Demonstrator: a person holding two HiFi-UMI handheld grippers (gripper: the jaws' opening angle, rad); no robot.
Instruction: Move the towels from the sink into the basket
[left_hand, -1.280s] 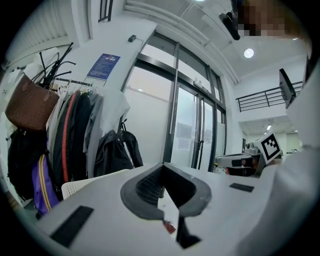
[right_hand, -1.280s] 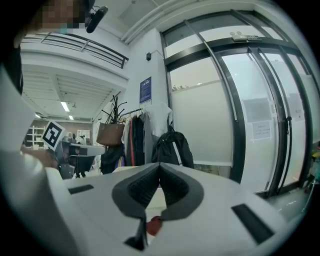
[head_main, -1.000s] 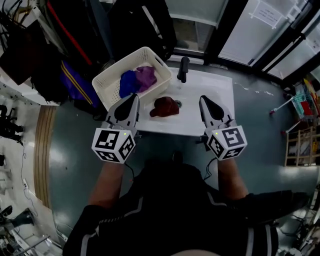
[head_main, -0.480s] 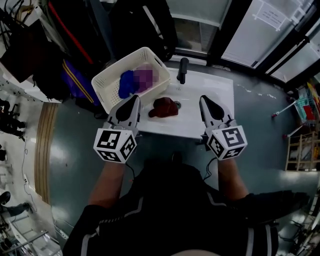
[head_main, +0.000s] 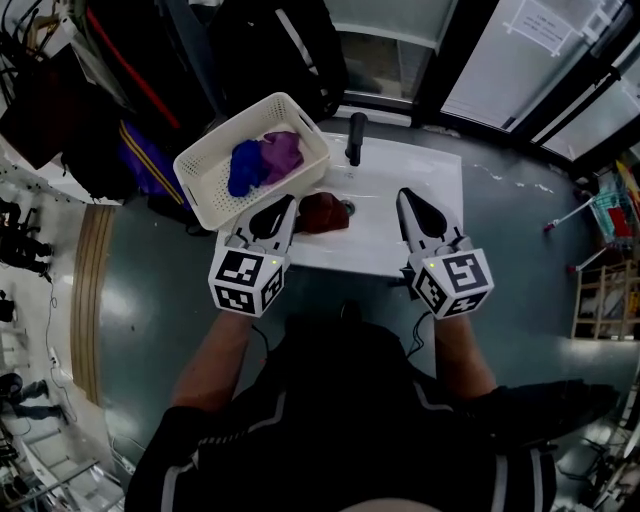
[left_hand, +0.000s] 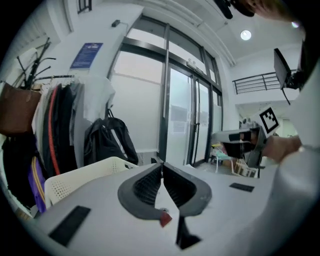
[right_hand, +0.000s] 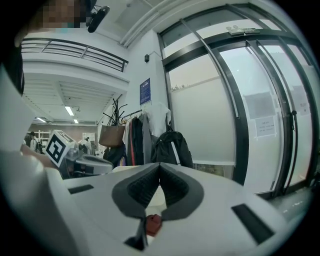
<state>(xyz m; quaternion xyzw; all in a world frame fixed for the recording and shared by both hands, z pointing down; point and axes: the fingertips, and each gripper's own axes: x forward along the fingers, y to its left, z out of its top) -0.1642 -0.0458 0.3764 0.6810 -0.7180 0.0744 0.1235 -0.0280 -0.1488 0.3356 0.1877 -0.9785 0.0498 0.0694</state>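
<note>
White sink (head_main: 420, 195), grey floor (head_main: 150, 300), glass doors (head_main: 530, 60)

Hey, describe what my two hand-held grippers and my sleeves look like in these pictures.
The left hand-held gripper and the right hand-held gripper each have a white tapering shell, dark grey ribbed pads and a white cube with black square markers at the rear. A thin dark cable trails from each. The short sleeves are black with white stripes.
</note>
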